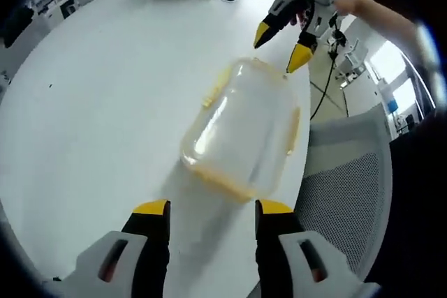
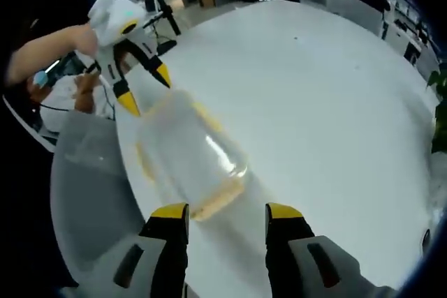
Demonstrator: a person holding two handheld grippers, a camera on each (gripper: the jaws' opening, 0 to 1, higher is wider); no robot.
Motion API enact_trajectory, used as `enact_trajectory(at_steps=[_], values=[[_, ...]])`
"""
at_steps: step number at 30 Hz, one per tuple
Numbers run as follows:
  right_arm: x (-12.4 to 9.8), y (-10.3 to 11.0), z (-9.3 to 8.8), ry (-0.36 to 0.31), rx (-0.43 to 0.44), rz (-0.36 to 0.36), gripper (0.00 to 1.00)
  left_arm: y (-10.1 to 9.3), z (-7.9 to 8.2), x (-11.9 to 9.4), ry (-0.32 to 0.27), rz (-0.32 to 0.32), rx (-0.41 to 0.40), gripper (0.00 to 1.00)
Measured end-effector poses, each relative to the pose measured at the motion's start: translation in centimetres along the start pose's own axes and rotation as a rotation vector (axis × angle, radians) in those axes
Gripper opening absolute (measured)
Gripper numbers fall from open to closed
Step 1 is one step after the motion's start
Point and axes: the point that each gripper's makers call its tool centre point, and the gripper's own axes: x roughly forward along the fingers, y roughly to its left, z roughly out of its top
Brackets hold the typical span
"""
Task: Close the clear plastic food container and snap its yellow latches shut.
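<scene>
Between both grippers' open jaws: container (image 1: 243, 129), on table (image 1: 105, 102).

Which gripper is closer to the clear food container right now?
About equal. Left gripper faces one short end of the container; right gripper hangs at the opposite end, both open, neither touching.

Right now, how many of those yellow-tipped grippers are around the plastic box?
2. The left gripper is open at one end of the clear container; the right gripper is open at the opposite end. Each also appears in the other's view, beyond the container on the white table.
</scene>
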Motion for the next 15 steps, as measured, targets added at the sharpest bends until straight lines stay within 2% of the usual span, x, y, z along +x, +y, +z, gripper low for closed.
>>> enact_trajectory(at_steps=[2,6,15], values=[[-0.09,-0.17,0.19,-0.007,0.017,-0.009,0.42,0.22,0.09,-0.07,-0.011,0.005,-0.06,0.48],[-0.23,-0.26,0.57,-0.02,0.06,-0.01,0.42,0.46,0.13,-0.14,-0.026,-0.001,-0.129,0.47],[-0.12,-0.35,0.69,-0.027,0.108,-0.012,0.4,0.68,0.08,-0.19,-0.05,0.005,-0.246,0.47]])
